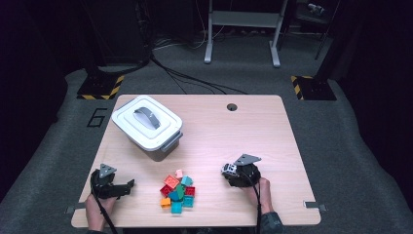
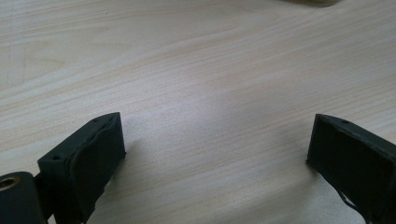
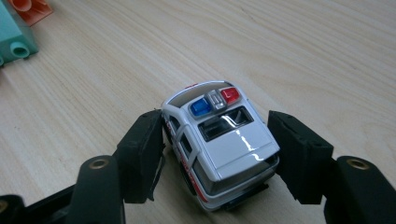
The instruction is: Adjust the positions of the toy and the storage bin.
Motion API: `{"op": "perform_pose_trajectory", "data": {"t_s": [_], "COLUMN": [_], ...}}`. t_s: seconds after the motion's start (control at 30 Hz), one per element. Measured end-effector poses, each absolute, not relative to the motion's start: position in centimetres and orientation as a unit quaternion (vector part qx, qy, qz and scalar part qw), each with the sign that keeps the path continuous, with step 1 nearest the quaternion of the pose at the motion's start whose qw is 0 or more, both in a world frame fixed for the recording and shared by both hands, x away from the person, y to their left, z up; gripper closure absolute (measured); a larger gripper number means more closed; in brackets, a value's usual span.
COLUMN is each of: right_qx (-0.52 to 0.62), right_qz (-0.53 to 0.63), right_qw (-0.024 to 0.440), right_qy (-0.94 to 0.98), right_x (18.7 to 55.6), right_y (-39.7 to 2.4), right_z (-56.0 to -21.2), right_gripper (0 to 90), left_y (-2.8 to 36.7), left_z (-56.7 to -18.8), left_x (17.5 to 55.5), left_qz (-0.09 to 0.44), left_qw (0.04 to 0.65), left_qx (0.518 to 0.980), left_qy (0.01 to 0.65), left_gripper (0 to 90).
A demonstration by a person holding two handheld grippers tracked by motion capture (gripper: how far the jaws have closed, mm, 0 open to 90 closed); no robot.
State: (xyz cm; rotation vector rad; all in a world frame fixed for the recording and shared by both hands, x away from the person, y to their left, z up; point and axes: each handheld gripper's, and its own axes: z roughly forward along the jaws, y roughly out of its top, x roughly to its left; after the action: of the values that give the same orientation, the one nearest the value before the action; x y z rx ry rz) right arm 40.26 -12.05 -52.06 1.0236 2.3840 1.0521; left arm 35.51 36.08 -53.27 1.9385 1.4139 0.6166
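Observation:
A white toy police car [image 3: 224,144] with a red and blue light bar stands on the wooden table [image 1: 272,141], right of the middle near the front. My right gripper [image 3: 215,128] has a black pad against each side of the car, and the car's nose points away from the camera. In the high view the car [image 1: 229,169] peeks out in front of the right gripper [image 1: 233,171]. At the front left my left gripper [image 1: 127,186] rests low over bare wood, its jaws wide apart with nothing between them [image 2: 215,135].
A pile of several coloured bricks [image 1: 178,191] lies between the two grippers; a teal brick [image 3: 14,39] and an orange brick [image 3: 30,9] show at the right gripper view's top left. A white lidded bin [image 1: 146,124] with a grey handle stands at the back left.

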Motion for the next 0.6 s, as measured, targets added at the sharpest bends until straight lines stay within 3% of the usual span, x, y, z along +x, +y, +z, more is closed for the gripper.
{"op": "perform_pose_trajectory", "data": {"t_s": [0.03, 0.27, 0.37, 0.43, 0.6], "right_qx": [0.360, 0.361, 0.364, 0.359, 0.363], "right_qz": [0.366, 0.366, 0.362, 0.359, 0.358], "right_qw": [0.172, 0.174, 0.173, 0.178, 0.184], "right_qy": [0.841, 0.840, 0.841, 0.843, 0.840], "right_x": [40.03, 39.95, 40.15, 40.22, 40.09], "right_y": [-12.27, -12.52, -12.18, -11.79, -11.70], "right_z": [-52.03, -52.08, -52.08, -52.06, -52.00], "right_gripper": [45.4, 45.5, 39.3, 44.4, 46.8], "left_y": [36.08, 36.07, 36.07, 36.07, 36.14], "left_z": [-53.27, -53.27, -53.27, -53.26, -53.21], "left_x": [35.53, 35.53, 35.53, 35.52, 35.50], "left_qz": [0.235, 0.235, 0.235, 0.235, 0.235], "left_qw": [0.326, 0.326, 0.327, 0.327, 0.322], "left_qx": [0.740, 0.740, 0.740, 0.740, 0.744], "left_qy": [0.540, 0.539, 0.540, 0.539, 0.536], "left_gripper": [3.9, 4.0, 4.1, 4.2, 4.3]}}
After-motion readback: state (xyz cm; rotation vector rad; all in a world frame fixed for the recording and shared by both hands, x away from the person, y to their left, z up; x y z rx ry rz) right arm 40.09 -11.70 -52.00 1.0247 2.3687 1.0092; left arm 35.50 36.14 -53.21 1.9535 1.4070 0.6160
